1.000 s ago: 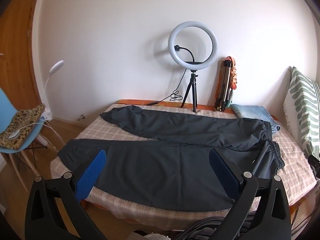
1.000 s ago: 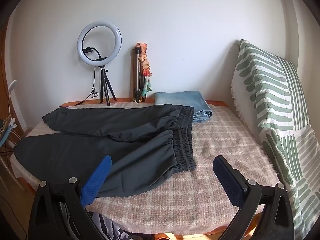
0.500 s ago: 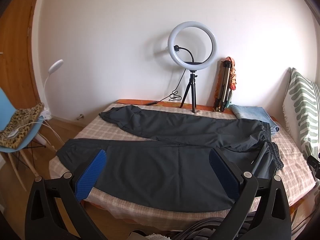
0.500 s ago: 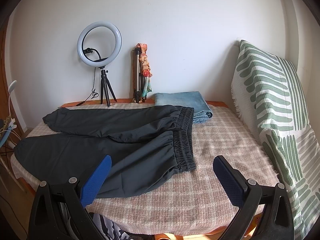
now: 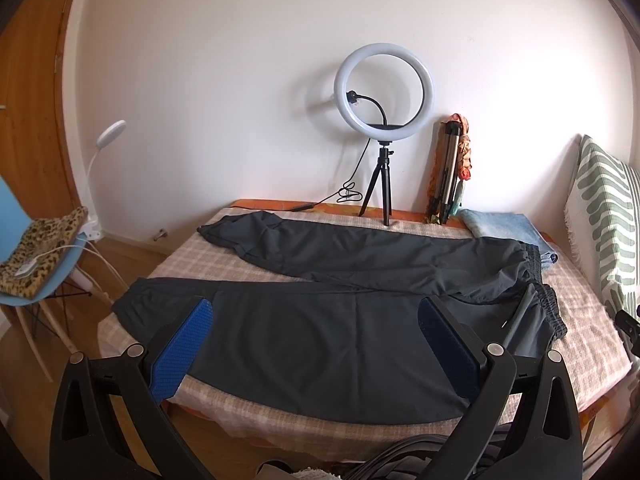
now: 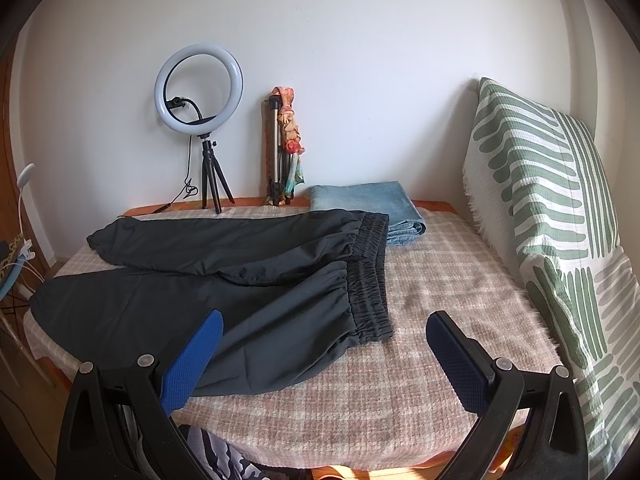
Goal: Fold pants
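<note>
The dark pants [image 5: 340, 320] lie spread flat on the checked table [image 6: 440, 360], unfolded. The left gripper [image 5: 316, 344] and right gripper [image 6: 324, 356] both gape wide, empty. A good start probably pinches one leg's edge. Only the right view shows the waistband [image 6: 370, 276] clearly.

Around the pants [image 6: 224, 280] you had bare checked tabletop [image 6: 440, 288] on the waistband side, wide enough for a tool to pass. Beyond that strip the striped cushion [image 6: 552, 208] walled it off. Behind the pants, the ring light [image 5: 383, 88], the folded tripod [image 6: 276, 152] and the folded jeans [image 6: 368, 204] blocked the wall side.
</note>
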Motion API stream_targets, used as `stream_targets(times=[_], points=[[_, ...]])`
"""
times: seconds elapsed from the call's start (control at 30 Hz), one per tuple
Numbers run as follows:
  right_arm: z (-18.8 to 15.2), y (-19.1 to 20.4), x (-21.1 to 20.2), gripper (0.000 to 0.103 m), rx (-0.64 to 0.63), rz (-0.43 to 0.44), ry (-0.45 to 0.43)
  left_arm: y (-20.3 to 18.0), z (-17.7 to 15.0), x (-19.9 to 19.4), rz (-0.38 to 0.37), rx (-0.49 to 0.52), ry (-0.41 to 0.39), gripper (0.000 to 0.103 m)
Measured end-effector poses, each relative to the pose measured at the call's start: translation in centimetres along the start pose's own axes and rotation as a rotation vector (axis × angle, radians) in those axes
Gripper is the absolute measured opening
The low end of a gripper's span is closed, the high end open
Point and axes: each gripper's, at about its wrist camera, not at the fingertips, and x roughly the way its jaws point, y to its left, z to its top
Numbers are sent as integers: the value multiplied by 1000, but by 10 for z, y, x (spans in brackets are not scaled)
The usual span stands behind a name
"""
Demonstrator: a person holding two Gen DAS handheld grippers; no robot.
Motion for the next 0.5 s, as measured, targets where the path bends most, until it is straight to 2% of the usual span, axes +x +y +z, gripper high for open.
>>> stream_targets(times=[0.5], points=[[-1, 0, 0, 103, 2, 2, 1, -3, 0, 0, 0, 1, 0, 102]])
